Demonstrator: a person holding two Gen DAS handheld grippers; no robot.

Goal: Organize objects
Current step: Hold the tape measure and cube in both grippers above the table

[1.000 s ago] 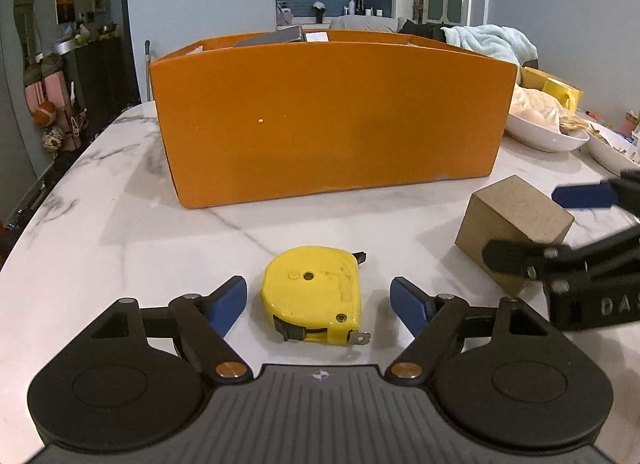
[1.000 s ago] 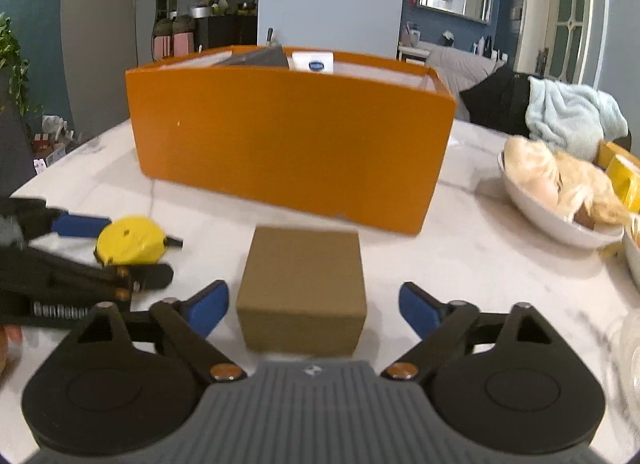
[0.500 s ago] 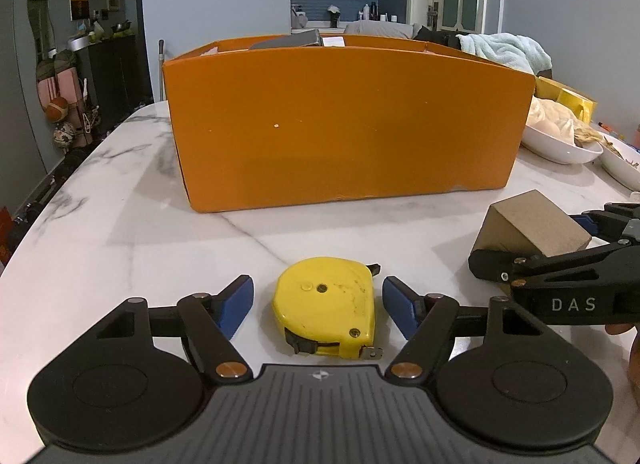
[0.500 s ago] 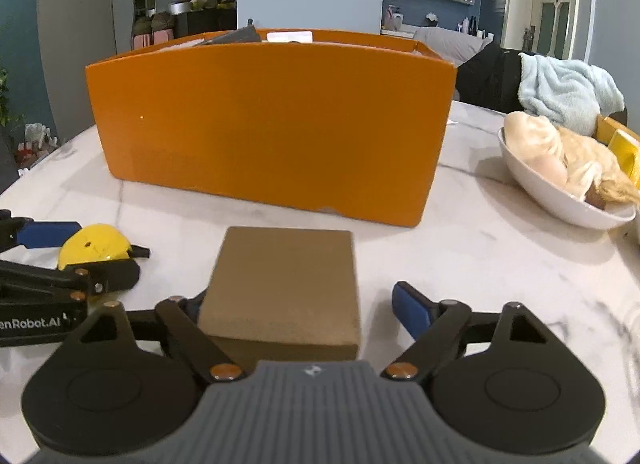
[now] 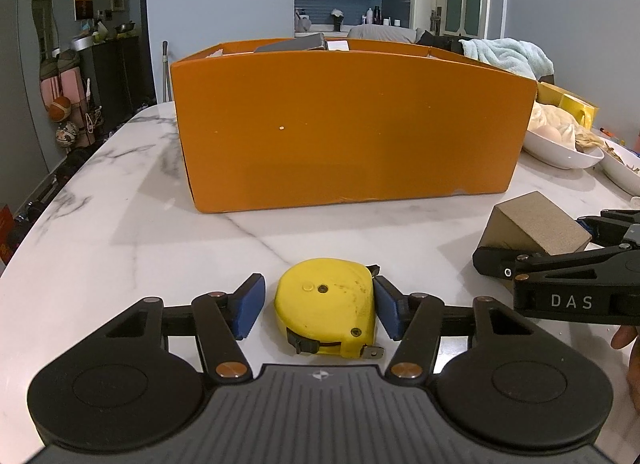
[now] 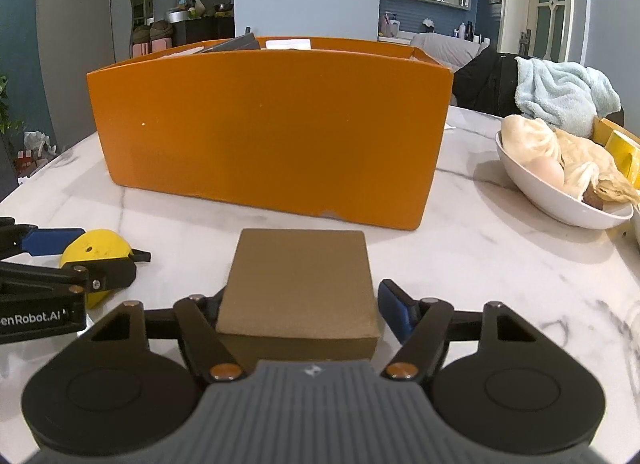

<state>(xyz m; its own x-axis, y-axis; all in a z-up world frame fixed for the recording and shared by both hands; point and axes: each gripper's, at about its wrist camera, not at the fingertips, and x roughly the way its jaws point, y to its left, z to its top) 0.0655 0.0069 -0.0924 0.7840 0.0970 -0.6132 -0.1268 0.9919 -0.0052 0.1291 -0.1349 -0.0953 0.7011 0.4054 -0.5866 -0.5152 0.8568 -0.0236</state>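
Both grippers have narrowed around their objects since the earlier frames. The left gripper [image 5: 319,310] now brackets the yellow tape measure [image 5: 329,306]: its right blue pad touches the case, while a thin gap remains at the left pad [image 5: 250,310], so the claw is narrow and not yet fully clamped. The tape measure lies flat on the marble table [image 5: 120,232], near the camera, hook end toward the viewer.

The right gripper [image 6: 298,314] brackets the brown block [image 6: 300,284]. Its left finger is pressed against the block's side and mostly hidden by it; the right finger pad [image 6: 394,314] stands just beside the block's right edge, and contact there cannot be confirmed. The block rests on the table, to the right of the tape measure, with the two objects apart.

Farther back, the orange box [image 5: 352,131] stands across the middle of the table, with a grey flat item projecting above its far rim. To the far right, a white bowl [image 6: 556,203] holds buns. A light blue towel [image 6: 560,95] lies beyond it.
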